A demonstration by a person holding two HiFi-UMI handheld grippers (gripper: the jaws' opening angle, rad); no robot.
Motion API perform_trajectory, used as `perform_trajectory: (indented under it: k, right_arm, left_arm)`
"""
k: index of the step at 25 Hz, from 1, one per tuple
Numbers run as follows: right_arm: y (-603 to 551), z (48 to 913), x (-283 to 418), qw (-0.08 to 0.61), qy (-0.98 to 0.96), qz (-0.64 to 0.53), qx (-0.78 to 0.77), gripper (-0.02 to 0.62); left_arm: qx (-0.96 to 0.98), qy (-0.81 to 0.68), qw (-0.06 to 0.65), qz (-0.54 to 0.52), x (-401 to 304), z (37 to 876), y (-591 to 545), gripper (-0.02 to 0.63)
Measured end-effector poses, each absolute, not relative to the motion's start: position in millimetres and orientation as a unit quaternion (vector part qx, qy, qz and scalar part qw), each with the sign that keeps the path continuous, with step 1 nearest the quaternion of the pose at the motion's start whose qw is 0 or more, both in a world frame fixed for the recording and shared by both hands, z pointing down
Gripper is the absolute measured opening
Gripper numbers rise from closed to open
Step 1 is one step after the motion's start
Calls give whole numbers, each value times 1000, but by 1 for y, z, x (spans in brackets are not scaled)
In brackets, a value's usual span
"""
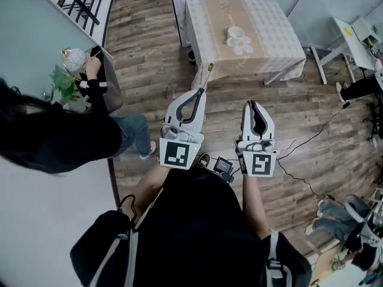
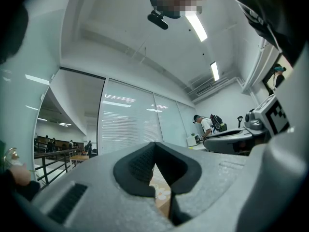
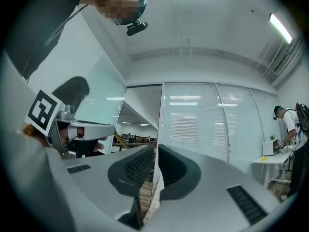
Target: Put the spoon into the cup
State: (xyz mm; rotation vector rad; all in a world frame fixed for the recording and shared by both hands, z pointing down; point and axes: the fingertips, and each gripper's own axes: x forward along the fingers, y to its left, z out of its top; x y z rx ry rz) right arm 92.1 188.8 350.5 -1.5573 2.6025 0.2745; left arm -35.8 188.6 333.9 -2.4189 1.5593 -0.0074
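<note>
carry step, by the look of it: left hand-held gripper (image 1: 201, 91) clamped on thin spoon (image 1: 209, 70), right hand-held gripper (image 1: 251, 103) closed, empty. next: approach far counter (image 1: 269, 17), lower spoon into cup (image 1: 235, 34).

Left gripper (image 1: 202, 90) and right gripper (image 1: 251, 103) over a floor (image 1: 149, 58), facing a table (image 1: 269, 46).
Cup (image 1: 236, 33) on the table; a thin spoon (image 1: 208, 73) sticks from the left gripper's tip.
</note>
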Motion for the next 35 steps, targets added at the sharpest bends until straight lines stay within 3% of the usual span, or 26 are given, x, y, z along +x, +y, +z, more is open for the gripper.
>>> perform_trajectory:
  k: [9, 28, 35]
  right_arm:
    - [172, 363, 117, 44, 858, 75, -506, 29]
    - [45, 346, 29, 1, 845, 109, -524, 29]
    - [9, 351, 34, -11, 830, 106, -547, 29]
  left_arm:
    - [-828, 548, 119, -14, -20, 344, 185, 15]
    - [-845, 520, 121, 30, -107, 334, 45, 15]
    - [-848, 517, 111, 43, -117, 337, 7, 15]
